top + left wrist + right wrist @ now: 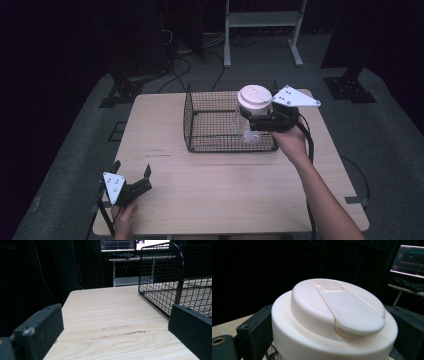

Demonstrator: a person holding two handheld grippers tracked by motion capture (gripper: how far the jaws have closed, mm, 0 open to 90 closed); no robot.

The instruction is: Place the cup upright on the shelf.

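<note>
A clear jar with a wide white flip-top lid (pixel 254 97) hangs over the right side of a black wire basket (pixel 200 145), held up by my right gripper (pixel 256 121), which is shut on the jar just under the lid. In the right gripper view the white lid (pixel 334 315) sits between the two black jaws. My left gripper (pixel 132 171) rests near the table's front left corner, open, with nothing between its fingers (pixel 40 330). The basket's near corner (pixel 160 277) stands ahead of it and to the right.
The light wooden table (pixel 225 190) carries the basket toward its back middle. A white metal stand (pixel 262 20) and cables lie on the dark floor behind. A monitor (pixel 409 261) glows in the dark background.
</note>
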